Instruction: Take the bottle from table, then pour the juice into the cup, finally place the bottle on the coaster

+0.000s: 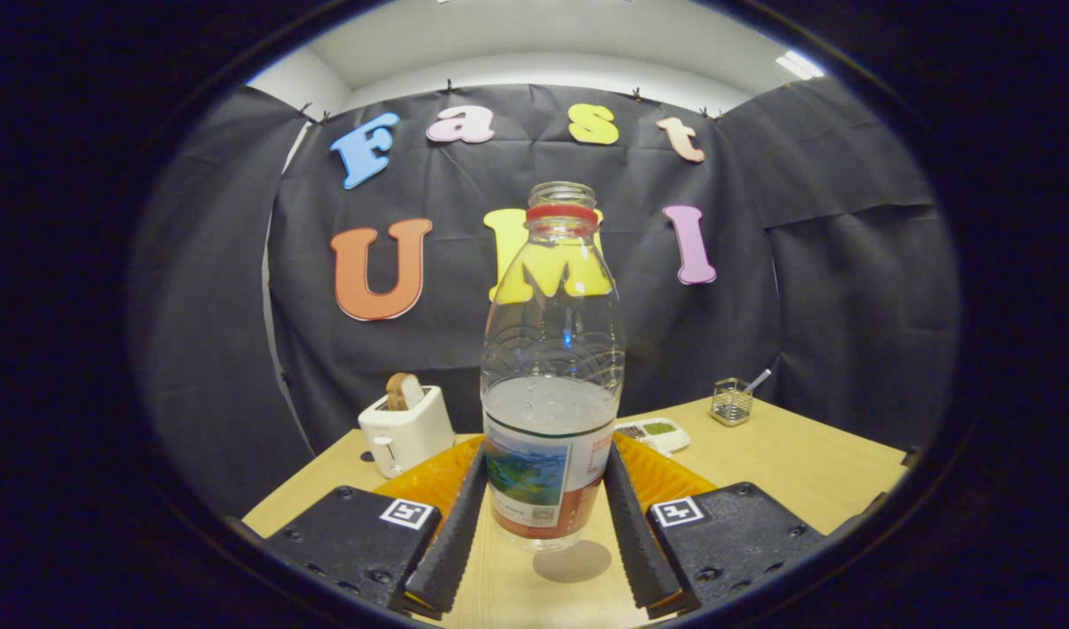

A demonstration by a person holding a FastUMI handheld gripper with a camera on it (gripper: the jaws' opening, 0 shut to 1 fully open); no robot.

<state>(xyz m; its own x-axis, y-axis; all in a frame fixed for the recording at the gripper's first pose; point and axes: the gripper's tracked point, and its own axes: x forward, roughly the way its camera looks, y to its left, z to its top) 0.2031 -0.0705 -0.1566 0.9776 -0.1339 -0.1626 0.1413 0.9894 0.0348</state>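
Tongs (548, 524) clasping uncapped, half-full bottle (552, 367)

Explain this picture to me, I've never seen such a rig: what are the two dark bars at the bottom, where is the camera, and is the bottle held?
The camera rides on a hand-held gripper and looks forward along its two fingers, the dark bars. They press the bottle from both sides; its shadow below suggests it is lifted off the table. The bottle is capless, partly filled with clear liquid. Beyond it lie an orange mat, a toaster holding bread, a small wire basket and a flat white device.
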